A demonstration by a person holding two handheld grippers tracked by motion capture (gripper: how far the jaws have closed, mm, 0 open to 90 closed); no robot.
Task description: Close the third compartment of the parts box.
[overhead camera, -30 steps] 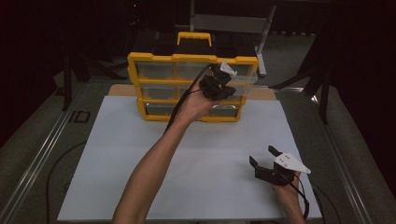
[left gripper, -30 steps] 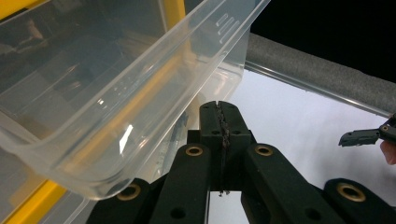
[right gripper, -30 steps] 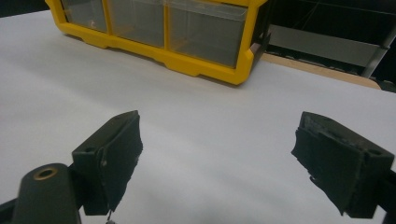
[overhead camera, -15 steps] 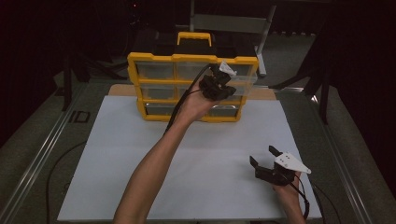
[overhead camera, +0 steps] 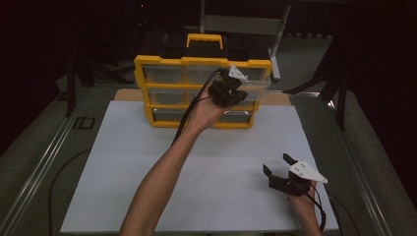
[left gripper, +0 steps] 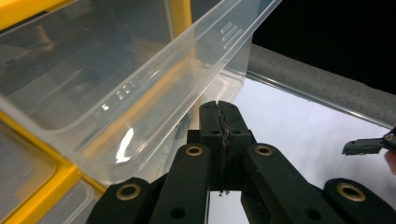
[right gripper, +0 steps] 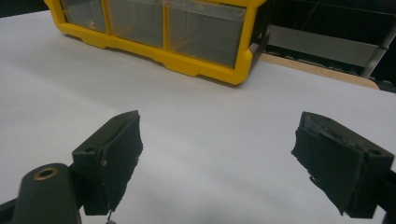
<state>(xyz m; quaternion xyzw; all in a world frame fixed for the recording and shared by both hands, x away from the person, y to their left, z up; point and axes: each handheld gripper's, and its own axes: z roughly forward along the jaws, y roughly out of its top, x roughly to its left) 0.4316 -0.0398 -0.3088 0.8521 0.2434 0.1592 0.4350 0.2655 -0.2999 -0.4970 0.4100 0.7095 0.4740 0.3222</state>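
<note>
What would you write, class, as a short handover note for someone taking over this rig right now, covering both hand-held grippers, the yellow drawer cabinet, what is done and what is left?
Left hand-held gripper: jaws shut, nothing between them, held up just under a pulled-out clear drawer.
Right hand-held gripper: jaws open and empty, low over the white mat, apart from the cabinet.
Yellow drawer cabinet: stands at the mat's far edge; its upper right drawer sticks out part way, the other drawers look closed.
Done: that drawer is partly out.
Left: probably push it in or draw it out fully; which one the pictures cannot settle. Its contents cannot be made out.
</note>
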